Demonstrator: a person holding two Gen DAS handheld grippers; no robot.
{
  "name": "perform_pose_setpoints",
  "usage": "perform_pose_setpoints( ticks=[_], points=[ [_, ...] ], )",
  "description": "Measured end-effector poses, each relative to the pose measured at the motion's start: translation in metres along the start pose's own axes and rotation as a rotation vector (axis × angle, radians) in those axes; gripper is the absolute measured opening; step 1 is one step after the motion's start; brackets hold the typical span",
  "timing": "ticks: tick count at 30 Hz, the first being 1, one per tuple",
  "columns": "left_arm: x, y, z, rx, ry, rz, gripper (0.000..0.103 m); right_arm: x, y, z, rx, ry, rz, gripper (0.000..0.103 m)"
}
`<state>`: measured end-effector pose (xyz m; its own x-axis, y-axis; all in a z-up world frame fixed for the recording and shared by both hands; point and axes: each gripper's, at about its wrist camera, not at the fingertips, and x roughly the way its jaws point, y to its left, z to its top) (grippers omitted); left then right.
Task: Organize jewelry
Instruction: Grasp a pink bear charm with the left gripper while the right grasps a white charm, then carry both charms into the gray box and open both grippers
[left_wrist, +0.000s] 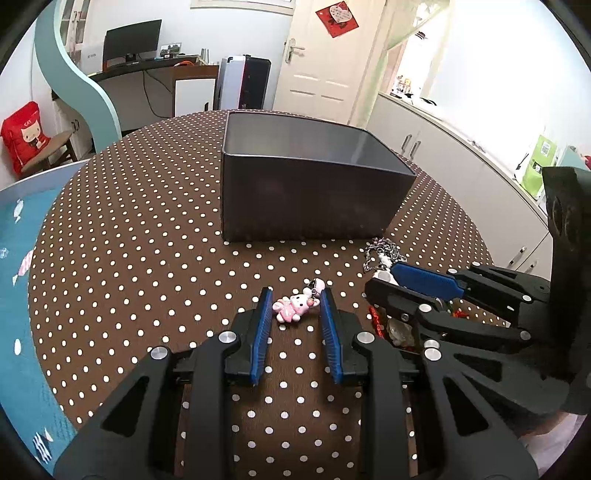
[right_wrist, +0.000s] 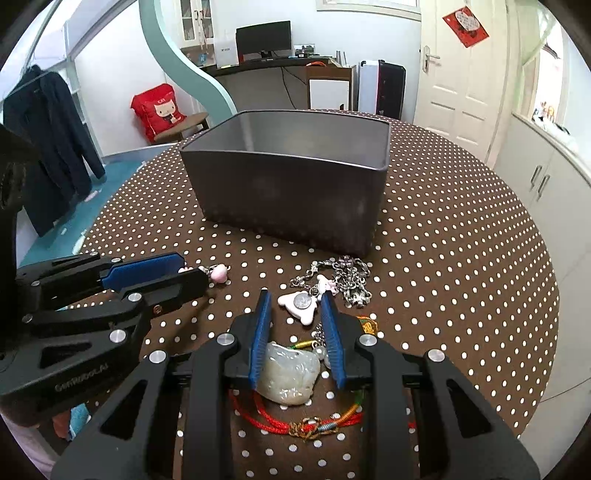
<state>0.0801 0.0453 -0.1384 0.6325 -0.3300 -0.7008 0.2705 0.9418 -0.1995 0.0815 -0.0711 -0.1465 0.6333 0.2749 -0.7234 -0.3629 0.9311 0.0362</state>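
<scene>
Round table (left_wrist: 122, 221) under a brown cloth with white polka dots, filling most of both wrist views. Toward its far edge, a dark grey rectangular bin (left_wrist: 306, 192), open-topped, interior shown only as bare walls.

Left gripper (left_wrist: 295, 308) low over the near part of the table, blue-padded fingers (left_wrist: 260, 332) spread apart and released, gripping nothing. Between the fingertips, lying flat on the cloth, a pink bear charm (left_wrist: 293, 308) with a small clasp at its far end; contact with either pad not discernible.

Right gripper (right_wrist: 295, 308) to the right of the left one, likewise spread and holding nothing. Between its fingertips, a white bear-shaped pendant (right_wrist: 301, 308) with a round silver disc on its face, resting on the table. Just beyond that pendant, between it and the bin's near right corner, a heaped silver chain (right_wrist: 347, 278).

Further back between the right gripper's fingers, close to the camera, a pale translucent carved stone pendant (right_wrist: 291, 373), touching or nearly touching the left pad. Attached around it, a red cord (right_wrist: 266, 415) with multicoloured knotwork, trailing toward the near edge of the table.
</scene>
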Motion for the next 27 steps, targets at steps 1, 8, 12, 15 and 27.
perform_pose_setpoints(
  ticks=[1, 8, 12, 15, 27],
  points=[
    [0.000, 0.000, 0.000, 0.000, -0.001, -0.003, 0.026, 0.001, 0.001, 0.000, -0.006, 0.000, -0.003, 0.024],
    [-0.006, 0.005, -0.001, -0.007, -0.011, -0.021, 0.026, 0.006, 0.007, 0.001, -0.038, -0.009, 0.007, 0.014],
    [-0.009, 0.006, 0.001, -0.011, -0.020, -0.028, 0.026, 0.006, 0.010, 0.002, -0.045, -0.009, 0.022, 0.013],
    [-0.011, 0.004, 0.003, -0.008, -0.029, -0.031, 0.026, 0.002, 0.010, 0.004, -0.042, -0.020, 0.029, 0.012],
    [-0.019, -0.010, 0.022, 0.004, -0.067, -0.065, 0.026, -0.025, -0.002, 0.015, -0.014, -0.097, 0.019, 0.012]
  ],
)
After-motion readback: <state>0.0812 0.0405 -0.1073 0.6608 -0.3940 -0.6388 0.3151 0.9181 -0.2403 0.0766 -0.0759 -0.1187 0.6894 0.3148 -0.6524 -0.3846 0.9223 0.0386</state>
